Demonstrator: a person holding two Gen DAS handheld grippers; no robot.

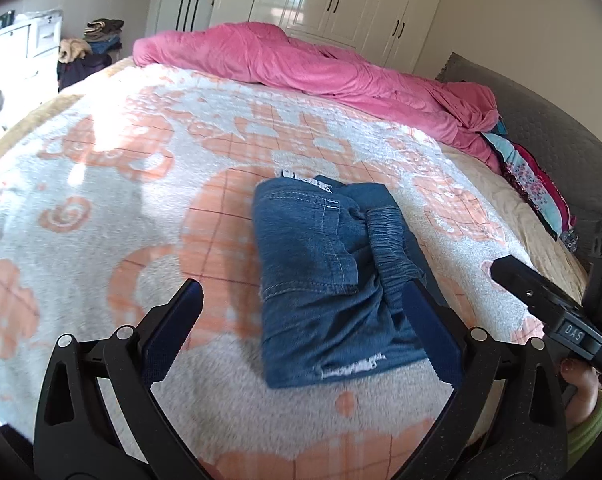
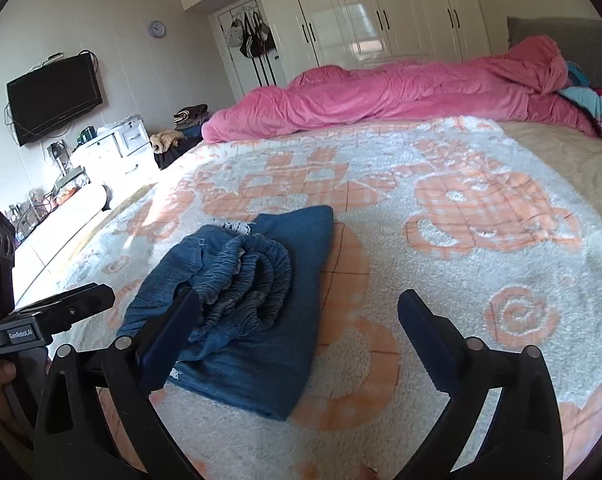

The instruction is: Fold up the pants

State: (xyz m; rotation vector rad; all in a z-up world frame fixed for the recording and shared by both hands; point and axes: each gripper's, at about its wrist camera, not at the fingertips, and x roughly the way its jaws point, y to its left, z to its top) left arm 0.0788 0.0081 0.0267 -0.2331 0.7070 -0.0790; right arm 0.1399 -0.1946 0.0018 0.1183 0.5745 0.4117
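The blue denim pants [image 1: 321, 280] lie folded into a compact bundle on the white and orange blanket [image 1: 141, 184], elastic waistband on top at the right. My left gripper [image 1: 307, 296] is open and empty, held just above the near end of the bundle. In the right wrist view the pants [image 2: 245, 304] lie left of centre, gathered waistband [image 2: 253, 276] uppermost. My right gripper [image 2: 299, 308] is open and empty, its left finger over the bundle's near edge. The right gripper's body [image 1: 557, 308] shows at the right of the left wrist view.
A pink duvet [image 1: 301, 64] is heaped along the far side of the bed, with patterned pillows [image 1: 533, 184] at the right. White wardrobes [image 2: 381, 8], a wall TV [image 2: 53, 96] and a white dresser [image 2: 113, 148] stand beyond the bed.
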